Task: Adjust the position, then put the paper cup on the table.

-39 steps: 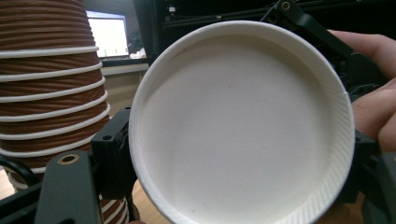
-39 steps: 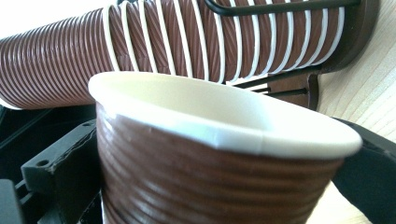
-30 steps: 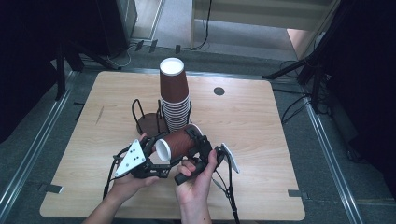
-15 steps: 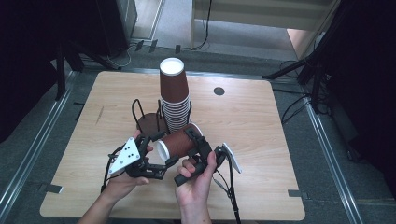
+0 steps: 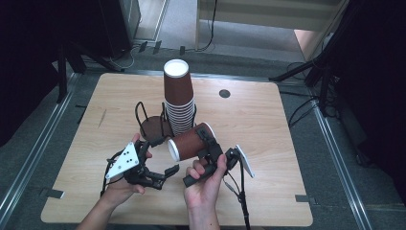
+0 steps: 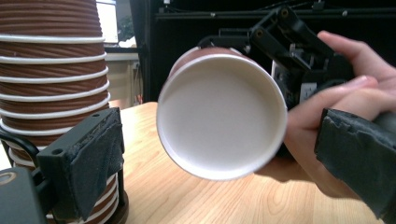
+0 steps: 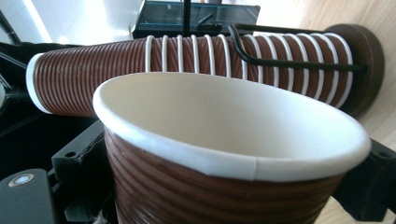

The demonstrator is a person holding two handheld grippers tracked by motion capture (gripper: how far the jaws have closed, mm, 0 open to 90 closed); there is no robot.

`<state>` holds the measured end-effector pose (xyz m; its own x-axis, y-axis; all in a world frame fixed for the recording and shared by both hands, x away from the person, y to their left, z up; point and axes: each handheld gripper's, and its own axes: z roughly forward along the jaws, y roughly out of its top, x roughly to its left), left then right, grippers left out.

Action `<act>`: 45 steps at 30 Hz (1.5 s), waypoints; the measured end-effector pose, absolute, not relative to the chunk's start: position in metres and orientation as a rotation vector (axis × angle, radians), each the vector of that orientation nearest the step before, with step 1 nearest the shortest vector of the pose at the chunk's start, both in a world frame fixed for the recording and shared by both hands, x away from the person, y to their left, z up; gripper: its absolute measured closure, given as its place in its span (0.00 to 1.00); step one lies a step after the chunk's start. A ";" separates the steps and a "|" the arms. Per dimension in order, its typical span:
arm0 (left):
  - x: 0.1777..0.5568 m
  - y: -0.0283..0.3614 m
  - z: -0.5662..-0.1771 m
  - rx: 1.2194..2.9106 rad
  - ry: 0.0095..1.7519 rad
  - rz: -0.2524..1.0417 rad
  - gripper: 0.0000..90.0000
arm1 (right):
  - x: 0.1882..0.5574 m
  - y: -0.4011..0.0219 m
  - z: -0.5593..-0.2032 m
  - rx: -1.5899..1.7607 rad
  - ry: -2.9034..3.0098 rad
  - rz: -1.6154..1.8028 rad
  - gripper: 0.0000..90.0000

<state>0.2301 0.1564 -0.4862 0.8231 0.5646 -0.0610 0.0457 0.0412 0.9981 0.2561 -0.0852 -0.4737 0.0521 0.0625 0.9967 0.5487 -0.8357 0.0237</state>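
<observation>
— What's nearest us?

— The left tongs (image 5: 168,171), whose jaws have just been opening, stand wide with nothing between them. Just beside, the right tongs (image 5: 207,143) clamp a brown paper cup (image 5: 190,143) on its side above the tabletop (image 5: 268,143).

— And farther off?

— The stack of upturned cups (image 5: 179,98) in its wire holder (image 5: 140,111).

My worktop (image 5: 287,143) — pale wood in a dim room

Around it I see grey carpet floor (image 5: 335,191), metal rails (image 5: 28,158) either side, black stands (image 5: 325,72), cables (image 5: 210,28) — a brighter floor patch beyond.
</observation>
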 end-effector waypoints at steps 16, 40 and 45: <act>0.231 0.174 -0.492 1.532 0.591 0.447 0.03 | 0.260 -0.093 -0.464 -2.089 -0.828 -2.051 0.10; 0.230 0.219 -0.507 1.530 0.750 0.509 0.03 | 0.265 -0.107 -0.454 -2.251 -1.221 -2.217 0.10; 0.227 0.228 -0.512 1.532 0.780 0.520 0.03 | 0.265 -0.109 -0.454 -2.276 -1.270 -2.228 0.10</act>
